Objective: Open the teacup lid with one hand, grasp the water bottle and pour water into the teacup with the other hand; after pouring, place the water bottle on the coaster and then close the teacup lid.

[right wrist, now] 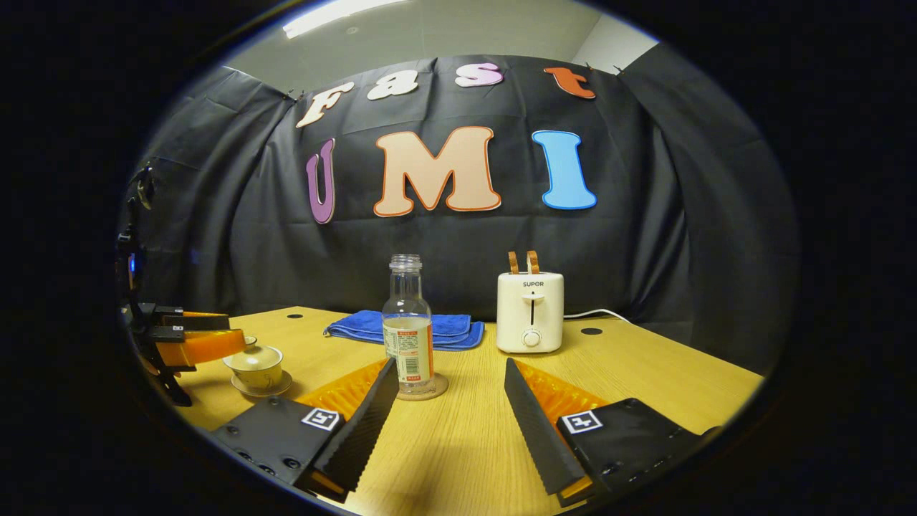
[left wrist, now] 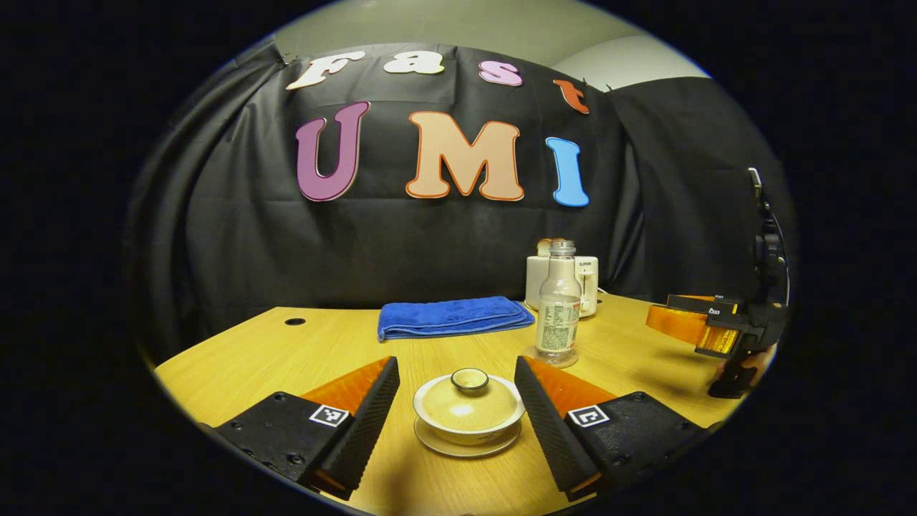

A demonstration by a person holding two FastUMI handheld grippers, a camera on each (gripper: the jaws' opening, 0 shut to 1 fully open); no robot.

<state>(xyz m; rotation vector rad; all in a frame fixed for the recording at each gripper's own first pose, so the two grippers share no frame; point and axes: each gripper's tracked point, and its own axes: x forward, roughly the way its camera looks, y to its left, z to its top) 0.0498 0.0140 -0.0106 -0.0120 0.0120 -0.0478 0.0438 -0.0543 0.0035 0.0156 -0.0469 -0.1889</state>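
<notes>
Teacup (left wrist: 468, 413) on wooden table (left wrist: 251, 358)

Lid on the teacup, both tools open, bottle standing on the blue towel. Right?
Not quite: the bottle stands on the coaster, with the blue towel behind it, per the right gripper view. Lid on the teacup and both tools open hold.

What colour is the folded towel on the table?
Blue; the towel shows best in the left gripper view.

One lidded teacup (left wrist: 468, 410) on one saucer (left wrist: 467, 446), one bottle (right wrist: 407, 326) on one coaster (right wrist: 423, 391), one folded blue towel (left wrist: 453, 316), one toaster (right wrist: 530, 312) holding two bread slices (right wrist: 523, 261).
</notes>
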